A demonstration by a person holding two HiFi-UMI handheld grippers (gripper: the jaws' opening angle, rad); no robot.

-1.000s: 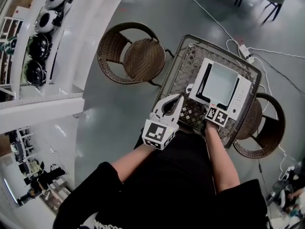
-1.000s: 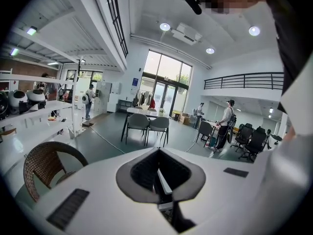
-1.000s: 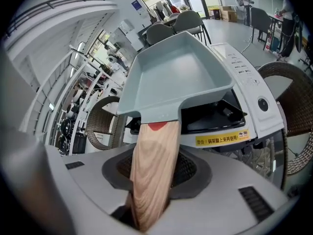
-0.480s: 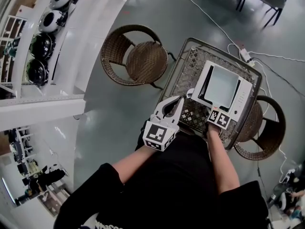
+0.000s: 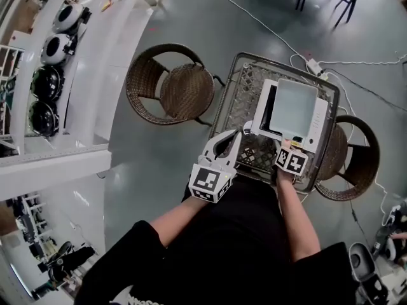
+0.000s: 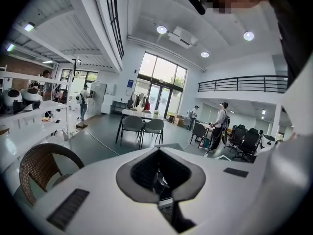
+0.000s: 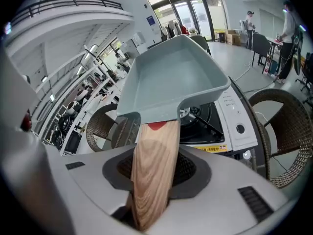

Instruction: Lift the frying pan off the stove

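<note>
A square grey-green frying pan (image 5: 292, 105) hovers over the white stove (image 5: 320, 132) on a wire-mesh table (image 5: 245, 91). My right gripper (image 5: 289, 159) is shut on the pan's wooden handle (image 7: 154, 165). In the right gripper view the pan (image 7: 171, 77) is tilted above the black burner (image 7: 201, 119) and clear of it. My left gripper (image 5: 224, 146) hangs at the table's near-left edge, jaws shut on nothing, pointing up at the room in the left gripper view (image 6: 159, 165).
Wicker chairs stand to the left (image 5: 172, 88) and right (image 5: 356, 157) of the table. A white counter (image 5: 95, 62) with helmets runs along the far left. A power strip and cables (image 5: 315, 65) lie on the floor behind the table.
The head view has shifted a little. The pan stays in my right gripper's hold above the stove, and my left gripper has barely moved.
</note>
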